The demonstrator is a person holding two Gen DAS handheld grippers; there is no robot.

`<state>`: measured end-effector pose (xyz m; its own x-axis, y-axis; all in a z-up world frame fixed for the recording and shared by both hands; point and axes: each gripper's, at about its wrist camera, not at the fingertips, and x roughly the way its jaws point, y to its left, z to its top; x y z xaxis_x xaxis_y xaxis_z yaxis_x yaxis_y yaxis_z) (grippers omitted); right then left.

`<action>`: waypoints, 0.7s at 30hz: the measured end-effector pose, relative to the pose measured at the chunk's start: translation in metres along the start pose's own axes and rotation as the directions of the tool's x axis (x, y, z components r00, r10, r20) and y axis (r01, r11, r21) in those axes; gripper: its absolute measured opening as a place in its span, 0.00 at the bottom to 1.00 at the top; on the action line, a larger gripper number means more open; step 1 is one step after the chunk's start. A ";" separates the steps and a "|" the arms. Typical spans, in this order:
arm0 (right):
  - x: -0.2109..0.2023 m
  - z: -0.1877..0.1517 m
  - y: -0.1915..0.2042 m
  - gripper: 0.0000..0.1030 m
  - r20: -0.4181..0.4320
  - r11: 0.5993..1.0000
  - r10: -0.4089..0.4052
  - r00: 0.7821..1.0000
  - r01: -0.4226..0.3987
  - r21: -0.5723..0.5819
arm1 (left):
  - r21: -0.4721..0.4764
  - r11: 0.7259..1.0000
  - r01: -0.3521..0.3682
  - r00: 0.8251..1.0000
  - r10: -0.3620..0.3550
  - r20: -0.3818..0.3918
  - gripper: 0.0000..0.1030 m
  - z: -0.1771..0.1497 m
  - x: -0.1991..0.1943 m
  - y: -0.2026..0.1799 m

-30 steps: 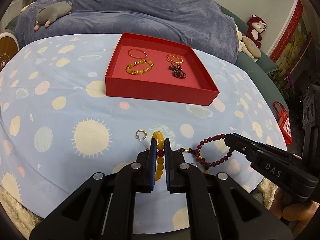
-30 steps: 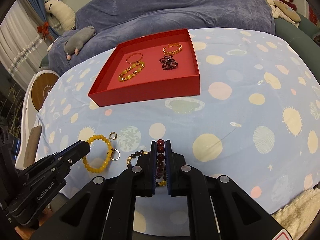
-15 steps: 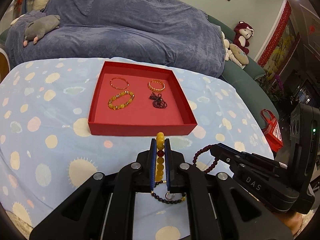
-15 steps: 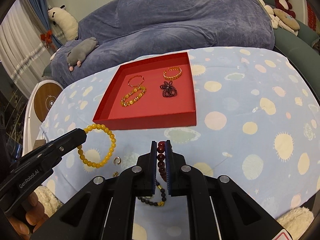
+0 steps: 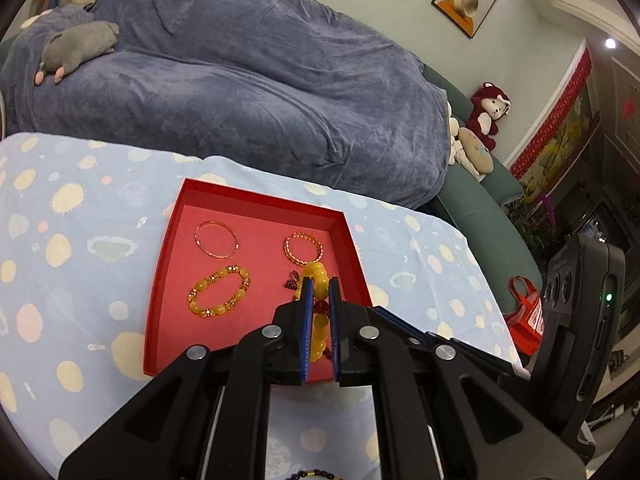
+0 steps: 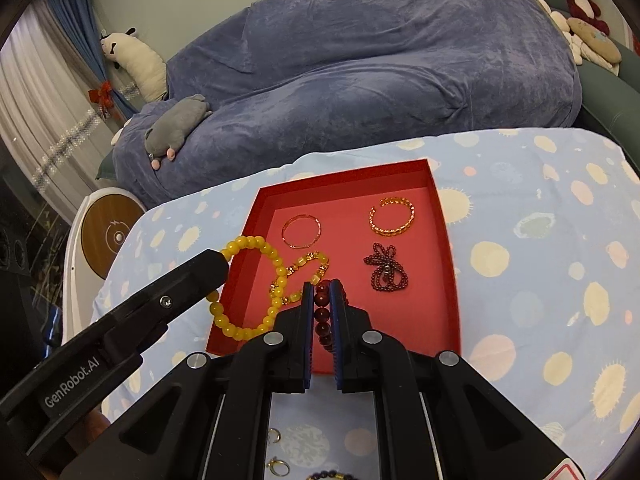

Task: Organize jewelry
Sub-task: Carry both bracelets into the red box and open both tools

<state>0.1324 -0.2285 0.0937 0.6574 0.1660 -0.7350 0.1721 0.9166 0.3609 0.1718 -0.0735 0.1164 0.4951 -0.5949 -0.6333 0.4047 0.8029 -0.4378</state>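
The left gripper [image 5: 319,292] covers most of the dark red bead bunch [image 5: 294,278] in the red tray [image 5: 160,264]. The tray's near wall is behind the black arms in both views. A dark bead bracelet [image 6: 330,474] is cut off at the bottom edge. Two small rings [image 6: 278,466] on the cloth are too tiny to make out.

The right gripper [image 6: 321,292] is clamped on a dark red bead bracelet [image 6: 322,312] over the near edge of the red tray [image 6: 450,256]; at the tray's left wall the left gripper [image 6: 218,262] pinches a yellow bead bracelet [image 6: 276,258].
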 end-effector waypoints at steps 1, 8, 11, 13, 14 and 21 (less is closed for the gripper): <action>0.008 -0.001 -0.001 0.08 -0.013 1.000 0.003 1.000 -0.003 0.005 | -0.017 1.000 -0.002 1.000 0.002 -0.018 0.07 -0.002 0.008 0.007; 0.059 -0.025 -0.033 0.08 -0.134 0.994 -0.104 0.986 0.105 0.004 | -0.008 0.985 -0.174 0.974 0.171 -0.149 0.07 -0.035 0.057 0.055; 0.065 -0.030 -0.049 0.08 -0.147 0.991 -0.130 0.981 0.134 0.018 | 0.025 0.973 -0.231 0.959 0.231 -0.163 0.07 -0.046 0.063 0.067; 0.066 -0.030 -0.054 0.08 -0.142 0.989 -0.142 0.980 0.146 0.020 | 0.035 0.966 -0.254 0.954 0.257 -0.157 0.07 -0.050 0.064 0.073; 0.068 -0.029 -0.055 0.08 -0.142 0.988 -0.146 0.979 0.150 0.018 | 0.046 0.962 -0.268 0.951 0.272 -0.149 0.07 -0.050 0.064 0.074; 0.074 -0.028 -0.041 0.12 -0.120 0.983 -0.180 0.976 0.175 -0.052 | 0.132 0.926 -0.355 0.919 0.371 -0.130 0.20 -0.050 0.071 0.069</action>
<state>0.1535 -0.2443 0.0087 0.5232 0.0408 -0.8512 0.2455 0.9493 0.1964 0.1967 -0.0586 0.0094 0.5052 -0.2439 -0.8279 0.3003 0.9490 -0.0963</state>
